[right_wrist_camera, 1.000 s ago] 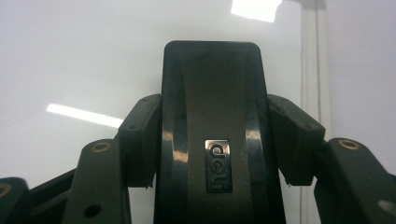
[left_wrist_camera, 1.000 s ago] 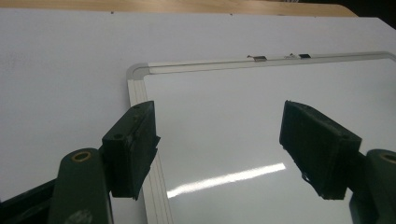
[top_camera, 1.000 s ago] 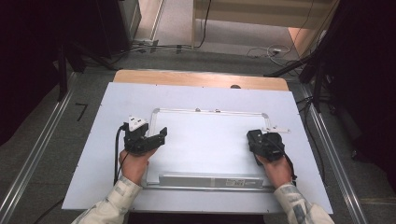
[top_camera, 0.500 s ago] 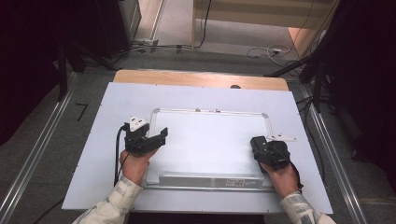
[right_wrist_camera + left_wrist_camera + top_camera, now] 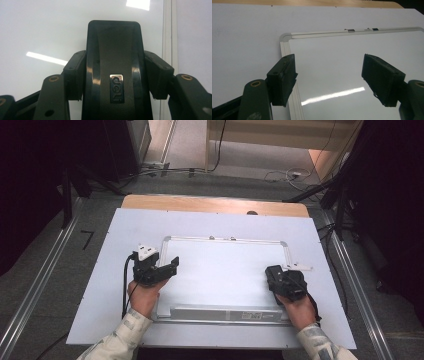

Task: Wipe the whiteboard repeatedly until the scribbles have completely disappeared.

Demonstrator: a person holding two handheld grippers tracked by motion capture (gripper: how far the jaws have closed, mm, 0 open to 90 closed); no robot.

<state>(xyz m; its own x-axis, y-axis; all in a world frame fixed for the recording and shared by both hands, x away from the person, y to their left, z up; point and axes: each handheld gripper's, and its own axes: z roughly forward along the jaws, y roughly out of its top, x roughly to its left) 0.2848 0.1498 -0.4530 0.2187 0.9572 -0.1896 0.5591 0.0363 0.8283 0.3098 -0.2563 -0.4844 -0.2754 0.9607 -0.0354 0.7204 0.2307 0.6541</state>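
only thing i can actually read is a little silver badge (image 5: 117, 88) that says "deli", turned sideways, on the black eraser (image 5: 113, 62) clamped in the right gripper (image 5: 113, 75). the whiteboard's bottom rail (image 5: 220, 313) has a small label (image 5: 257, 315) too but the print is way too tiny to make out

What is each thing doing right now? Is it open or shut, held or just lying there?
Left gripper: open, holding nothing, over the whiteboard's left edge.
Right gripper: shut on the black eraser.
Black eraser: held between the jaws, over the whiteboard.
Whiteboard: lying flat on the table, wiped clean, no writing.
Table: covered by a white sheet.
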